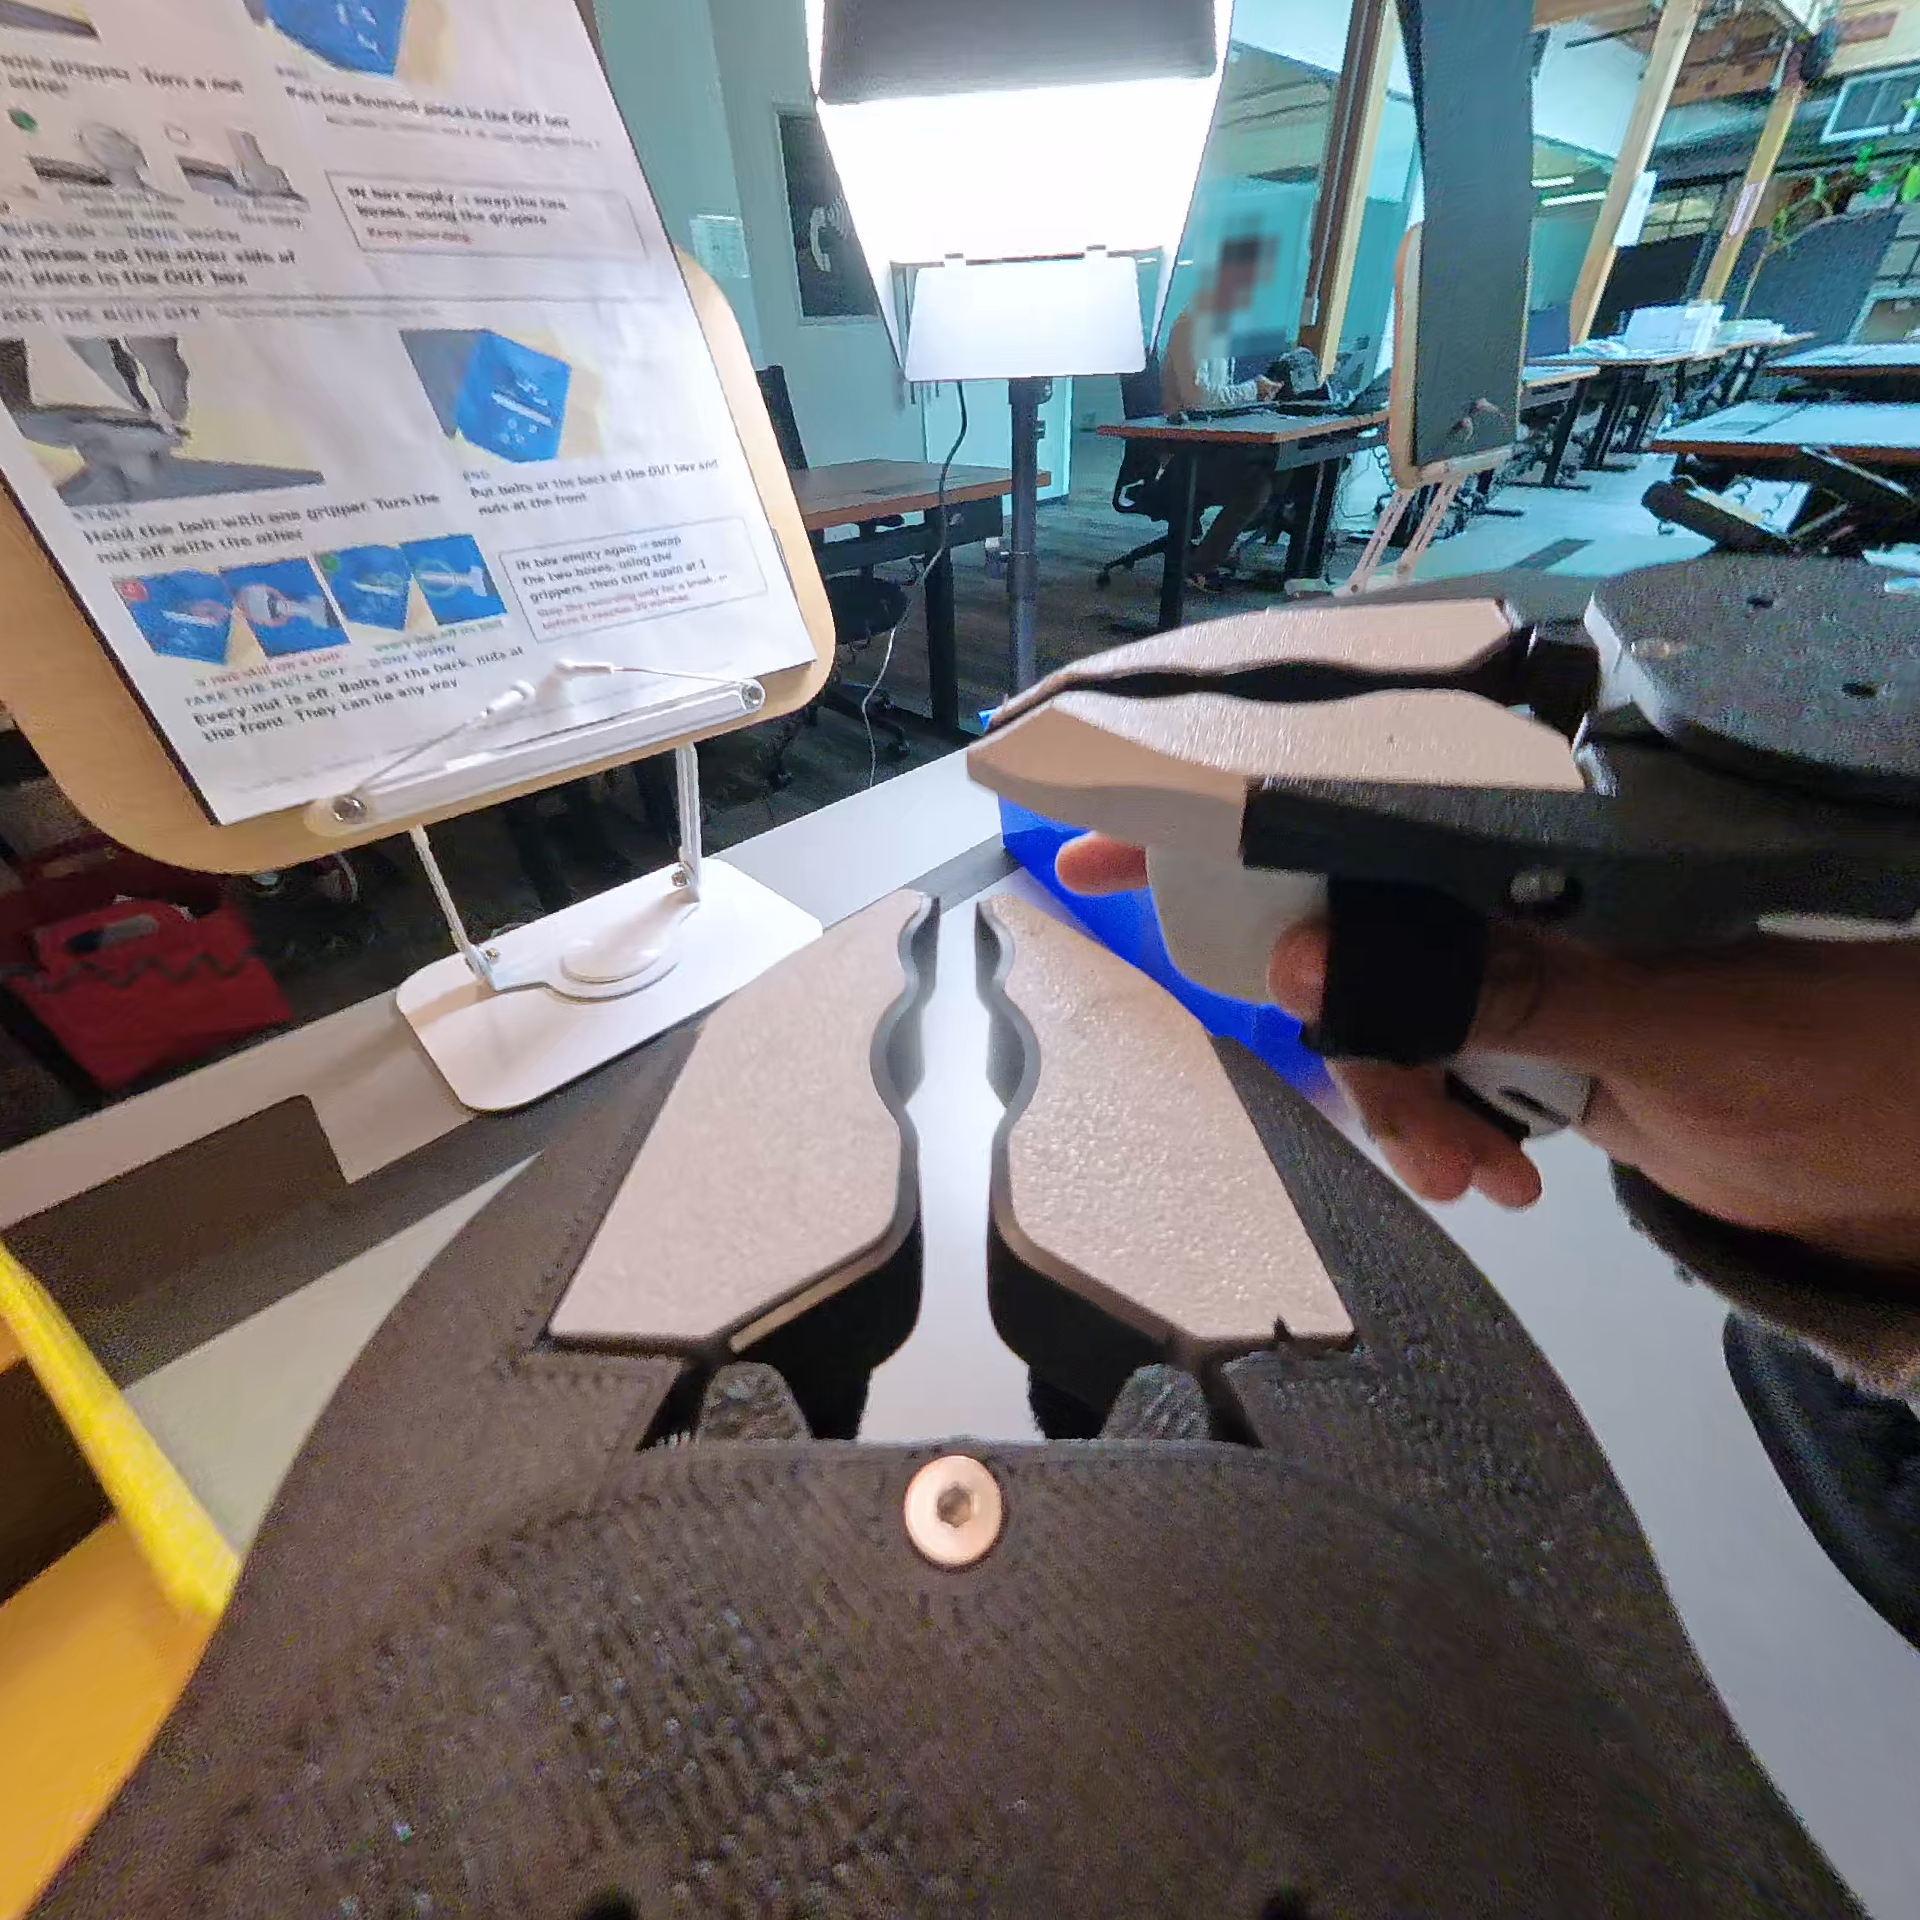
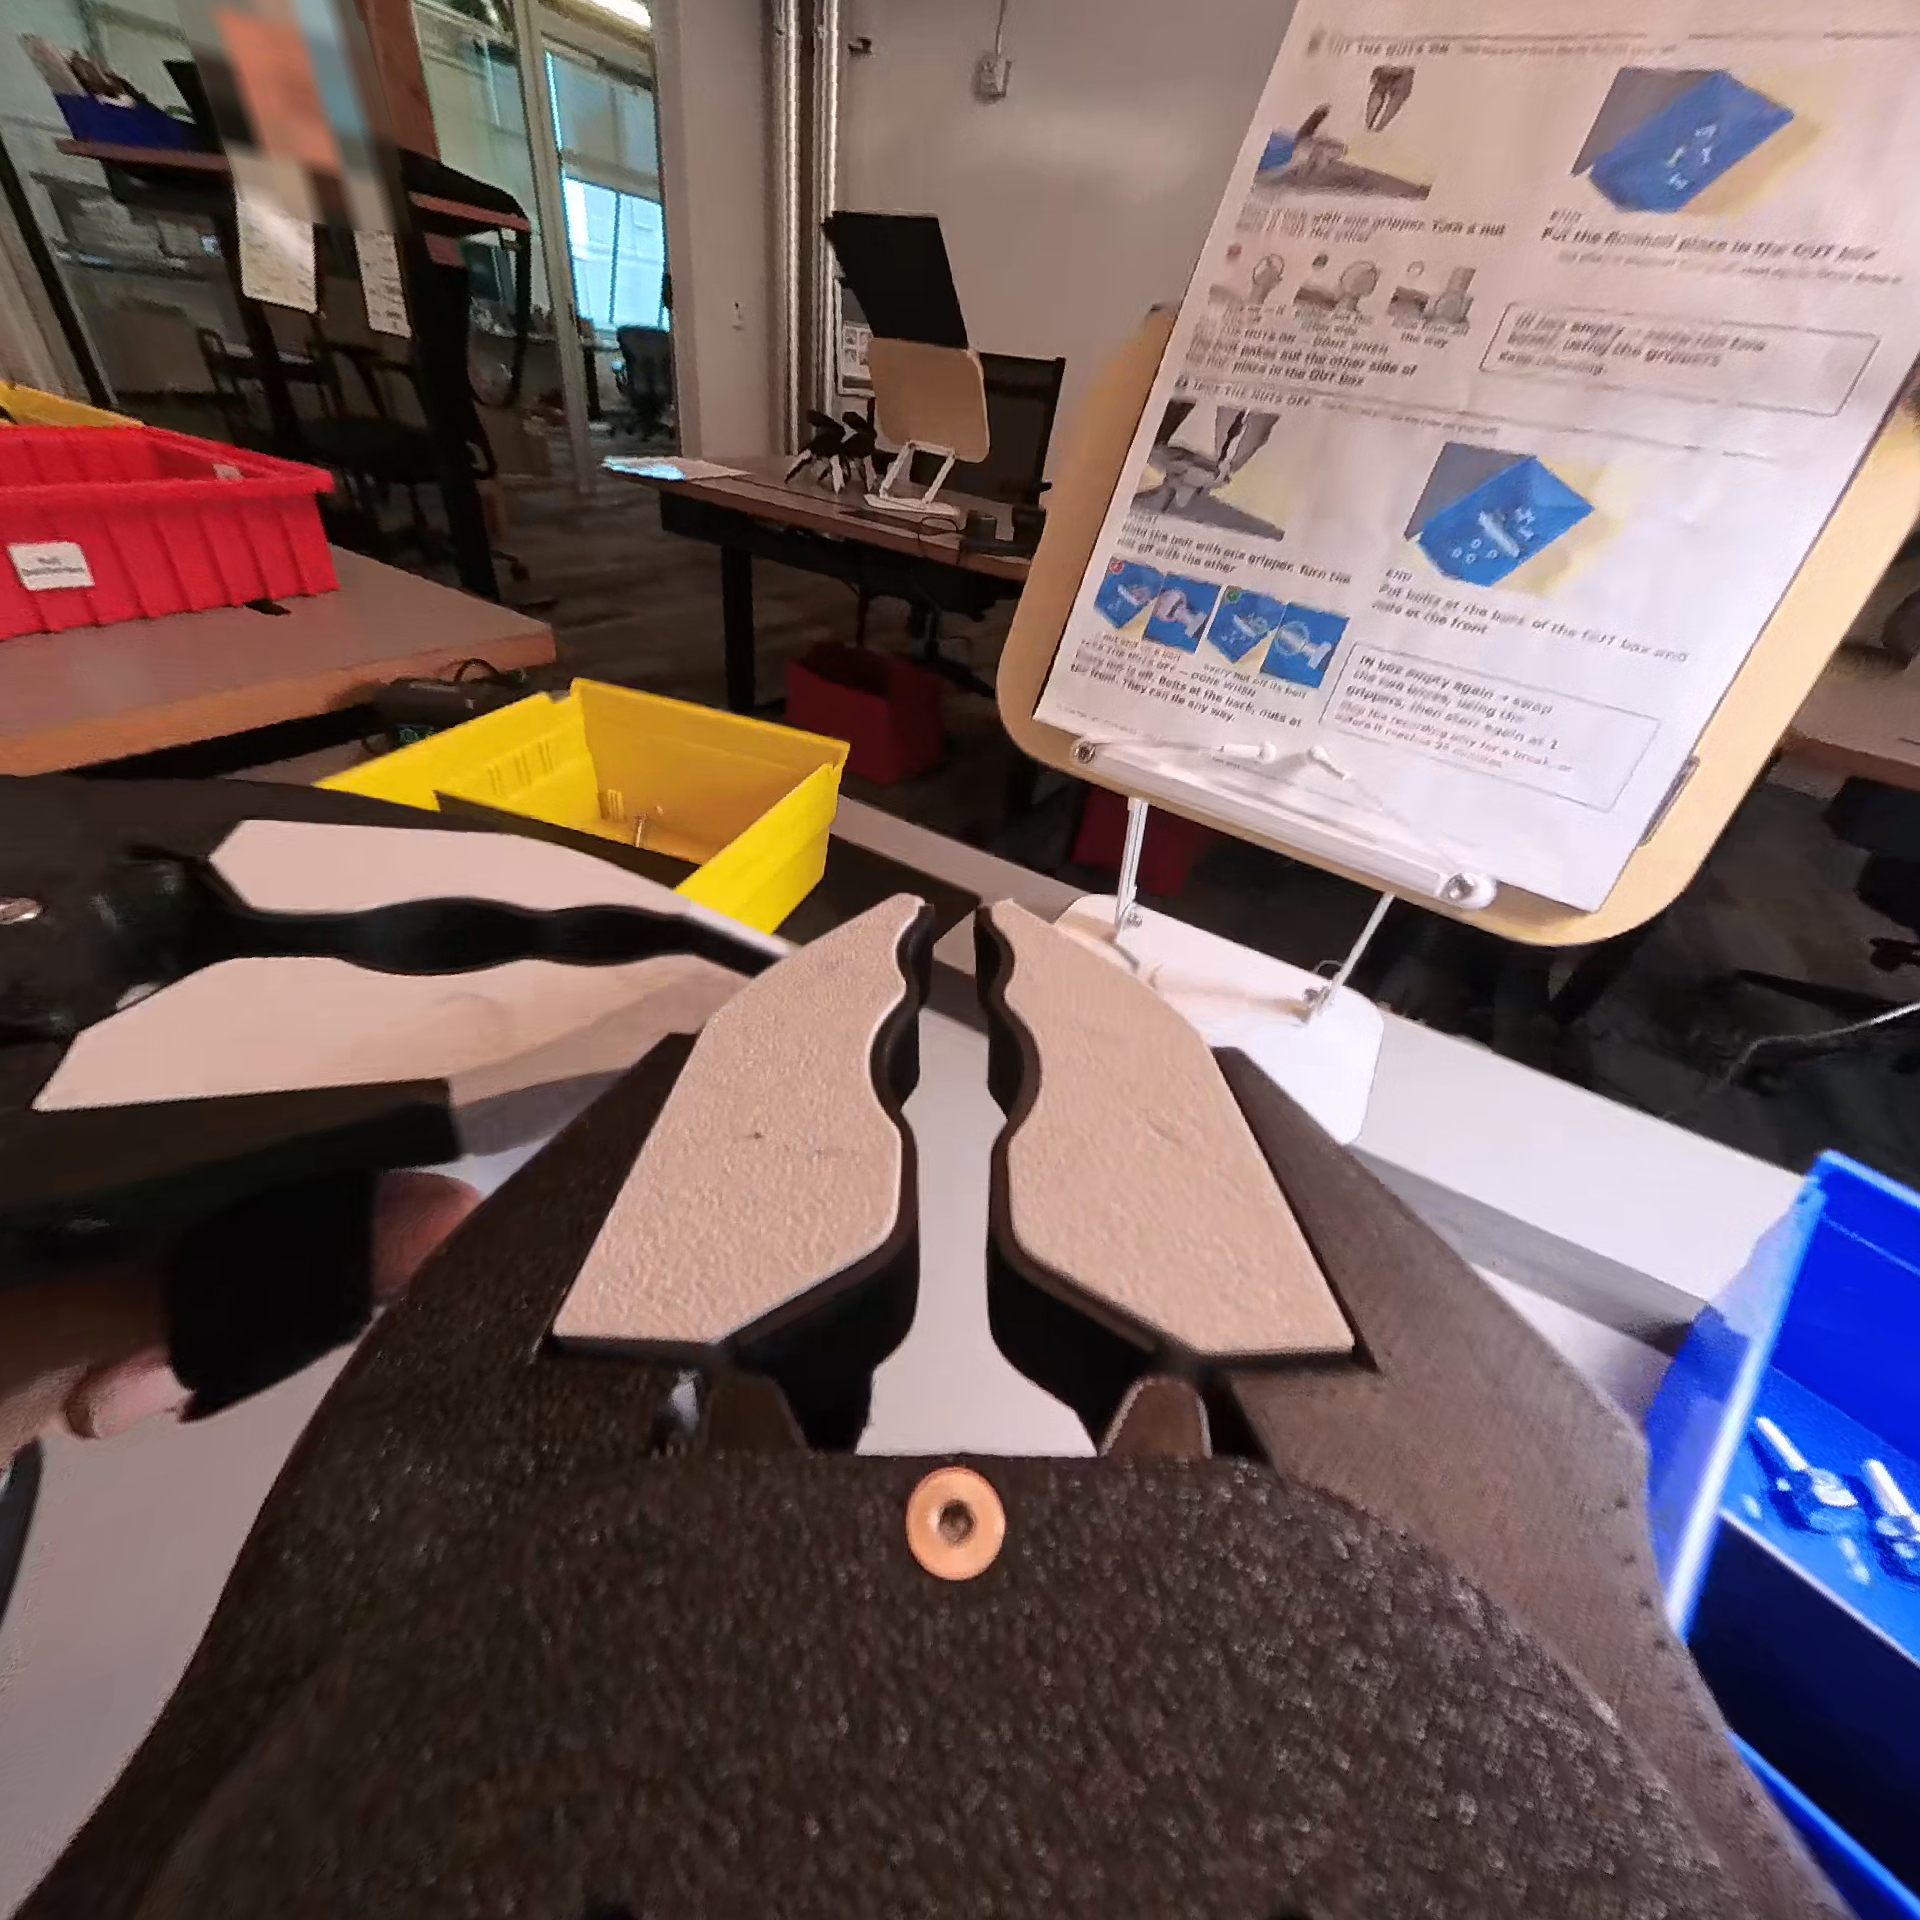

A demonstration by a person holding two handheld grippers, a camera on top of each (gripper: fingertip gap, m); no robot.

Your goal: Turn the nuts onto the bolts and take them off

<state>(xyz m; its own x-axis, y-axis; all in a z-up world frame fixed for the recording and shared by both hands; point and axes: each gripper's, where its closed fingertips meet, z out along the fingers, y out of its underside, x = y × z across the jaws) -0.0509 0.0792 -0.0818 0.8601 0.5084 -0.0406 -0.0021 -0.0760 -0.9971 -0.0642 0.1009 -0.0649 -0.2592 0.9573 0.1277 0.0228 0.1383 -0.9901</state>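
Both grippers are empty and raised above the table (image 2: 1538,1132). The left gripper (image 1: 956,914) has its fingers set to a narrow gap with nothing between them. The right gripper (image 2: 954,920) is the same: narrow gap, no load.

Location of parts: the bolts (image 2: 1839,1496), pale and blurred, lie in the blue bin (image 2: 1766,1351) at your right. Whether nuts are on them cannot be determined. The yellow bin (image 2: 727,769) at your left holds at least one small metal part, too small to identify.

Hazards:
- Collision. The two grippers are close together and point across each other. If you swing either one toward its bin without first separating them, the fingers may strike.
- Missed grasp. The present gap looks too narrow to pass over a bolt. Widen the fingers before you descend into the blue bin.
- Bin wall. A shallow approach may catch the blue bin rim and shift the bin.

Obstructions: the instruction sheet stand (image 1: 613,997) sits on the far table edge, directly ahead of both grippers. Its white base is near the working area; keep forward reaches short of it. A red bin (image 2: 156,530) stands on another table, well apart.
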